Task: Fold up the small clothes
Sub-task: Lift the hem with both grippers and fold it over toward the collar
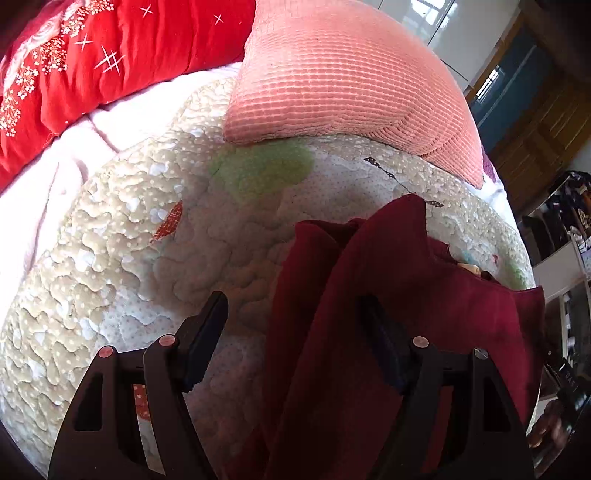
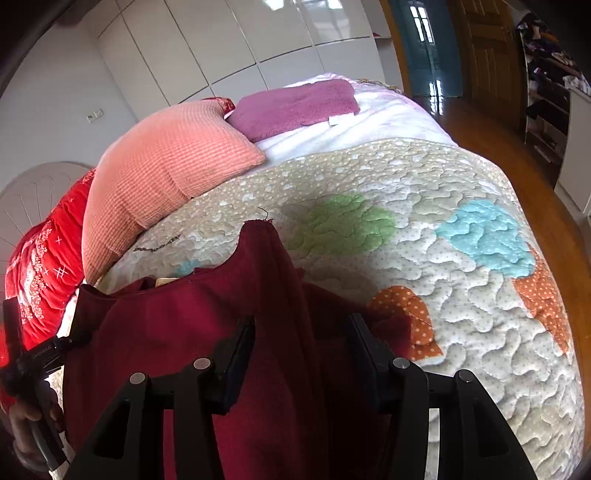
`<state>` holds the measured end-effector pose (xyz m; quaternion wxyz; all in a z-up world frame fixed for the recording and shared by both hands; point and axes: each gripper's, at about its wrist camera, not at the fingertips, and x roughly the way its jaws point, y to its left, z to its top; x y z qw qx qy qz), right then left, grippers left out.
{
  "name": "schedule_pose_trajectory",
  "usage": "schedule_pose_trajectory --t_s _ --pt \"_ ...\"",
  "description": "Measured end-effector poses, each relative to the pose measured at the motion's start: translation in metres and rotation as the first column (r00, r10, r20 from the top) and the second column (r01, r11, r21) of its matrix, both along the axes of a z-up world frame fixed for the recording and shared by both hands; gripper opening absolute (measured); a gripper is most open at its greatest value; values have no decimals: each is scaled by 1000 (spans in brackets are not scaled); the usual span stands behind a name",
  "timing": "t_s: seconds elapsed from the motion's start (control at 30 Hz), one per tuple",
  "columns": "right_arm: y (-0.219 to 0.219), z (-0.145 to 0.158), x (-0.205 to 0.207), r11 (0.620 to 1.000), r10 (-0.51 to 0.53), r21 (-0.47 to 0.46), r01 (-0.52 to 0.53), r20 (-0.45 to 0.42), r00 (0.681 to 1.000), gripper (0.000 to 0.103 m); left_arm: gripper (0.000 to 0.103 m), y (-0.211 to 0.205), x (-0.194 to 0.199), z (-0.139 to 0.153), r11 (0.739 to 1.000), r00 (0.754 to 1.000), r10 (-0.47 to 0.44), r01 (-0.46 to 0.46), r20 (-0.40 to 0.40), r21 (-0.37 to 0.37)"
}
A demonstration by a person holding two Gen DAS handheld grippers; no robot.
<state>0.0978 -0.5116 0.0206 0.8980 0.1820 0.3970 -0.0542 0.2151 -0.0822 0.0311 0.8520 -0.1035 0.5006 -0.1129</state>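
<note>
Matt dark red cloth (image 2: 207,317) is seen on a puckered quilted bedspread (image 2: 424,266), beside a ribbed pink pillow (image 2: 162,173) and glossy wooden floor (image 2: 491,140).

Sunlit bedroom: quilted bed (image 2: 461,295), glossy white wardrobe doors (image 2: 229,40), wooden floor (image 2: 491,147), wooden door (image 2: 487,55), cluttered shelves (image 2: 546,92).

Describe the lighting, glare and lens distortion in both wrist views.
Left wrist view: the fisheye bulges the quilt into a dome, corners go black, and the white sheet is blown out by daylight. Right wrist view: the same bulge; glare streaks the glossy wardrobe doors and the wooden floor.
</note>
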Motion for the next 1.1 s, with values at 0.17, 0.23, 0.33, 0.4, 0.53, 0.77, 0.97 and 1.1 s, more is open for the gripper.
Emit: schedule_pose_trajectory --t_s 0.17,0.23,0.33,0.4,0.53,0.77,0.97,1.1 --pt "0 9 -38 999 19 41 -20 29 999 66 74 19 -24 19 999 1000 -6 7 26 -46" --pt "-1 6 -51 998 27 57 -28 22 999 68 74 25 -38 22 998 999 -22 24 35 -65" --pt "-2 -2 -66 998 20 56 -20 2 1000 74 74 29 -54 20 995 999 -37 40 34 -86" --pt "-4 -7 -70 997 14 71 -13 -18 1000 75 74 29 -61 17 995 999 -45 47 25 -91" --pt "-5 -10 -75 996 11 90 -10 -12 1000 75 74 27 -70 14 995 998 -56 58 25 -86" --pt "-2 -26 -61 990 38 138 -40 22 999 82 77 10 -65 -12 986 993 -115 111 -27 -124" --pt "10 -30 -47 988 97 116 -99 21 995 55 83 -13 -65 -16 982 987 -162 161 7 -94" --pt "14 -14 -57 985 120 117 -127 61 991 21 30 -21 -70 -7 973 978 -206 207 25 -98"
